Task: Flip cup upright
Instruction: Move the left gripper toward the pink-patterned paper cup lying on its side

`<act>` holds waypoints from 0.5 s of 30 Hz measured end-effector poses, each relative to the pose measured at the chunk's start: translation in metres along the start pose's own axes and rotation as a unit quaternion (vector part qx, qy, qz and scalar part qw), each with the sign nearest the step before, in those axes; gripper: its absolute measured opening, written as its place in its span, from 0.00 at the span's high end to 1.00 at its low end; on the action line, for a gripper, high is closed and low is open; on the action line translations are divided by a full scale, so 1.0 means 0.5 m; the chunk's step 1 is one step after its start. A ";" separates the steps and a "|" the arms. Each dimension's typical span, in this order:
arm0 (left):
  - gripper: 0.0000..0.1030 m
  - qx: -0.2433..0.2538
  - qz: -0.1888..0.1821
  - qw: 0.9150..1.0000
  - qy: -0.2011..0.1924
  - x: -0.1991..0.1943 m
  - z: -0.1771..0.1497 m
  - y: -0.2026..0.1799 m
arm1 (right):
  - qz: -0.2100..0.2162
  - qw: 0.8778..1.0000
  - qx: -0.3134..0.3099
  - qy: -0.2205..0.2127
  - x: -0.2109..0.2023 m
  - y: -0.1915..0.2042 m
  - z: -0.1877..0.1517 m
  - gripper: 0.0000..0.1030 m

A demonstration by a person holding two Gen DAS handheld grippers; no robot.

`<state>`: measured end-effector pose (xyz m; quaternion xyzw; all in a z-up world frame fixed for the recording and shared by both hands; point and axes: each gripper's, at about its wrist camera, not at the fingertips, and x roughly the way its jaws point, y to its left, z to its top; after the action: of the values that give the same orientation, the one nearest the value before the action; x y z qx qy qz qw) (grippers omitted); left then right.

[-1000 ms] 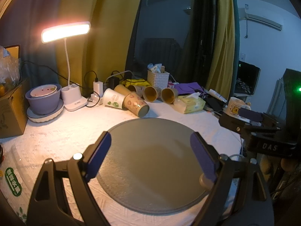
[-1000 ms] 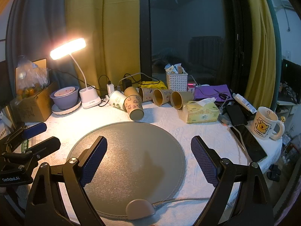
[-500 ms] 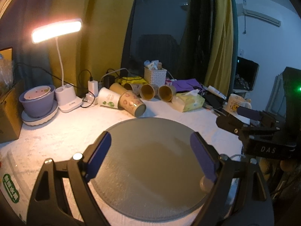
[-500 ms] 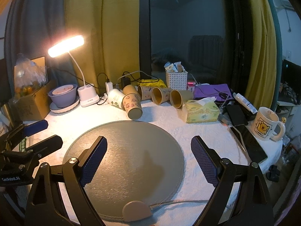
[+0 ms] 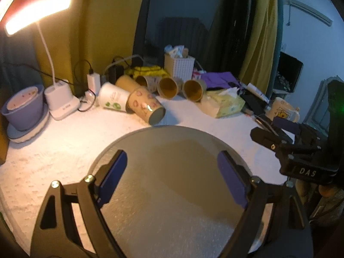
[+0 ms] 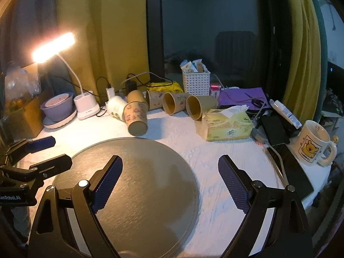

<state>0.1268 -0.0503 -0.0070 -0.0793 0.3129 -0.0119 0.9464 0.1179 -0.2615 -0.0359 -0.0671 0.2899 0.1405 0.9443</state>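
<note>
The patterned paper cup (image 5: 145, 107) (image 6: 135, 117) lies on its side just beyond the far rim of the round grey mat (image 5: 172, 185) (image 6: 137, 172), its closed base turned toward the cameras. Its mouth end (hidden from both views) rests against a white cup with green print (image 5: 112, 99) (image 6: 116, 106), also lying down.

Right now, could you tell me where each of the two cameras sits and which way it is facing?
Left wrist: on the left gripper, looking over the round grey mat toward the tipped paper cups; its open fingers show, the right gripper at the right edge.
Right wrist: on the right gripper, facing the same cups; its open fingers show, the left gripper at the left edge.
Shared: mat, cups, desk lamp, tissue box.
</note>
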 end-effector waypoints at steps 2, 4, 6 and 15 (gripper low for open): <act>0.15 0.000 0.000 1.000 0.012 0.025 0.012 -0.002 | 0.000 1.000 0.000 0.006 0.021 -0.015 0.006 0.10; 0.15 0.002 0.005 1.000 0.023 0.053 0.025 -0.004 | 0.001 1.000 0.001 0.012 0.040 -0.029 0.011 0.10; 0.15 0.003 0.005 0.999 0.032 0.081 0.038 -0.006 | 0.001 1.000 0.002 0.017 0.064 -0.045 0.018 0.10; 0.15 -0.038 0.011 0.997 0.068 0.217 0.089 0.019 | 0.008 0.999 0.016 0.040 0.164 -0.117 0.043 0.10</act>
<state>0.2403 -0.0426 -0.0372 -0.1107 0.3779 0.0048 0.9192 0.2120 -0.2944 -0.0621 -0.0551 0.3300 0.1404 0.9318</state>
